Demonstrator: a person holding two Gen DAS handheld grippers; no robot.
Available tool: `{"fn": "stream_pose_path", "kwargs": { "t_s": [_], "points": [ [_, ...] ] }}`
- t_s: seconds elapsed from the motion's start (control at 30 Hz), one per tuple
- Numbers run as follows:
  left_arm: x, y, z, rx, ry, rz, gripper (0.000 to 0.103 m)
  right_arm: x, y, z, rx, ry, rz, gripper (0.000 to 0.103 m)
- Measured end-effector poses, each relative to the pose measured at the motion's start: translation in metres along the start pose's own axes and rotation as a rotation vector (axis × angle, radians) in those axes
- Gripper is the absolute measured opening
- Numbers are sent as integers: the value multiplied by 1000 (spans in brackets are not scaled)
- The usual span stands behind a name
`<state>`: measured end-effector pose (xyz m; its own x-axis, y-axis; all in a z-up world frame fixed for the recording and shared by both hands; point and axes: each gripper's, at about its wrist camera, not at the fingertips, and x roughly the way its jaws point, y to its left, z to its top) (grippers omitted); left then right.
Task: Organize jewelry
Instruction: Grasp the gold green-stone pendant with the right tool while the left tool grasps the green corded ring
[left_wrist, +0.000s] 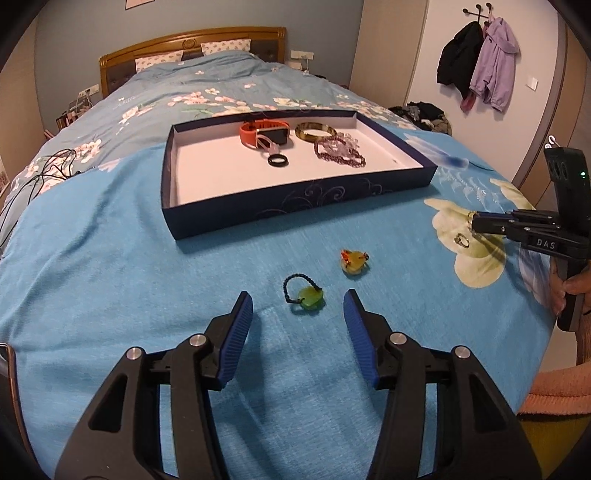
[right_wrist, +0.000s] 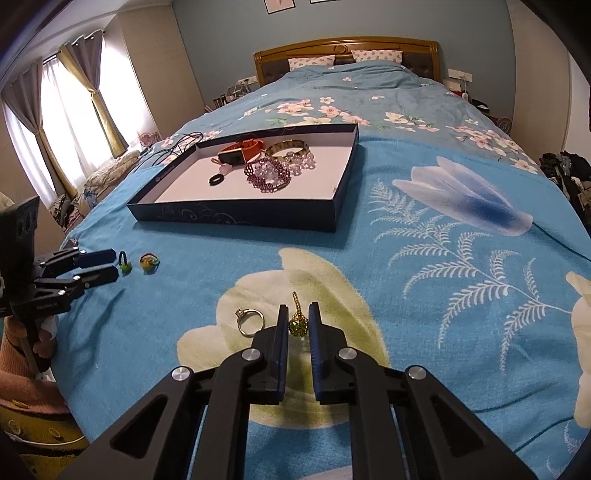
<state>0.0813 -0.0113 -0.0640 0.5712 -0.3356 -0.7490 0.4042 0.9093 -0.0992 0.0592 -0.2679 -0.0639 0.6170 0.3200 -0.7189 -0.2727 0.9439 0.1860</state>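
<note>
A dark blue box lid tray lies on the bed and holds an orange watch, a gold bangle, purple bead bracelets and a black ring. My left gripper is open, with a green pendant on a dark cord between its fingertips. A yellow-orange pendant lies just beyond. My right gripper is shut on a green bead earring with a gold chain. A silver ring lies to its left.
The bed carries a blue floral blanket. Black cables lie at the left of the bed. Coats hang on the wall at the right. A clothes pile sits beside the bed. Curtains cover a window.
</note>
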Motion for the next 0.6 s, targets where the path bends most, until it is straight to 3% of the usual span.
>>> {"fn": "stream_pose_path", "kwargs": {
  "t_s": [0.3, 0.43, 0.6],
  "points": [
    [11, -4, 4, -8, 30, 6, 40, -5, 2, 3, 9, -27, 12, 9],
    [13, -4, 6, -21, 30, 2, 22, -6, 2, 4, 16, -37, 26, 9],
    [13, -3, 6, -27, 27, 7, 22, -6, 4, 6, 13, -45, 38, 9]
  ]
}}
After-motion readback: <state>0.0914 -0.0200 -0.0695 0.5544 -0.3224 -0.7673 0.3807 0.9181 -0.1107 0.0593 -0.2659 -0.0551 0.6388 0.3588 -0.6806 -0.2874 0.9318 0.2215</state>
